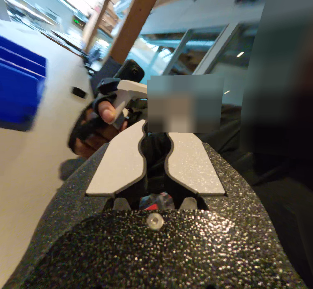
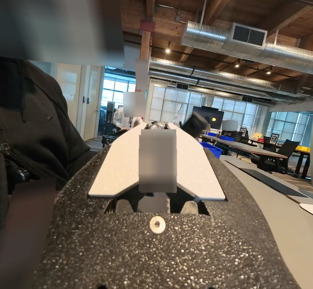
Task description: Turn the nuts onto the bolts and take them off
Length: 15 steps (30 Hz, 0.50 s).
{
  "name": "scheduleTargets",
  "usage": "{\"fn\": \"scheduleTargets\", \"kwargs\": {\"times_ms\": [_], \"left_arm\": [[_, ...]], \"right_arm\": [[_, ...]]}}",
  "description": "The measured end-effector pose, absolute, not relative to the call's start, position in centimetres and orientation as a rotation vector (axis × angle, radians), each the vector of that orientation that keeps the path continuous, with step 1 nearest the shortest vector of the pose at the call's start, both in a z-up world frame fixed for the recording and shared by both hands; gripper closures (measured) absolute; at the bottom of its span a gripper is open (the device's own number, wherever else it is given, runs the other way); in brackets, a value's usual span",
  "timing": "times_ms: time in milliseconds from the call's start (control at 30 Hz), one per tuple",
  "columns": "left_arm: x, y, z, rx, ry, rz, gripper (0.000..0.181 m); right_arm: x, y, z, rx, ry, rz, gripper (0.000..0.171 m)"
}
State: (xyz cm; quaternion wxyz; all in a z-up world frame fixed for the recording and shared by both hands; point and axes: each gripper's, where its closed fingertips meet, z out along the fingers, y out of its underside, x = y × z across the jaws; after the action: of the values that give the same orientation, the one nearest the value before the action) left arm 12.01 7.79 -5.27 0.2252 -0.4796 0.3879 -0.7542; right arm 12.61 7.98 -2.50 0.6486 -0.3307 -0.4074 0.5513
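In the right wrist view my right gripper (image 2: 156, 125) has its white fingers drawn close around a small shiny metal piece (image 2: 155, 126) at the tips. I cannot tell if it is a nut or a bolt, and a blur patch covers the gap behind it. In the left wrist view my left gripper (image 1: 156, 126) has its fingers a little apart. A blur patch hides the tips and anything between them. The right gripper's white body (image 1: 128, 91), held by a gloved hand (image 1: 105, 111), shows just beyond the left one.
A blue bin (image 1: 18, 84) stands on the white table (image 1: 33, 162) at the left. A person's black hoodie (image 2: 33, 119) fills the left of the right wrist view. A grey table (image 2: 254, 187) and more blue bins (image 2: 211, 148) lie to the right. Less than 4 cm separates the two grippers' tips.
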Motion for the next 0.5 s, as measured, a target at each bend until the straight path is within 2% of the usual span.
{"fn": "scheduleTargets", "kwargs": {"times_ms": [67, 167, 267, 333, 500], "left_arm": [[11.9, 7.8, -5.4, -1.304, 1.008, -2.225, 0.164], [12.2, 7.9, -5.4, -1.244, 1.028, -2.172, 0.163], [12.6, 8.2, -5.6, -1.207, 1.101, -1.92, 0.138], [12.8, 8.6, -5.8, -1.187, 1.144, -1.73, 0.131], [13.6, 8.2, -5.9, -1.174, 1.178, -1.612, 0.136]], "right_arm": [[12.4, 7.9, -2.6, -0.756, -0.932, 1.243, 0.153], [12.8, 8.1, -2.4, -0.754, -0.918, 1.246, 0.154], [13.2, 8.3, -2.2, -0.746, -0.894, 1.257, 0.153], [13.3, 8.4, -2.1, -0.746, -0.884, 1.265, 0.153], [13.1, 8.3, -2.2, -0.746, -0.892, 1.254, 0.153]]}}
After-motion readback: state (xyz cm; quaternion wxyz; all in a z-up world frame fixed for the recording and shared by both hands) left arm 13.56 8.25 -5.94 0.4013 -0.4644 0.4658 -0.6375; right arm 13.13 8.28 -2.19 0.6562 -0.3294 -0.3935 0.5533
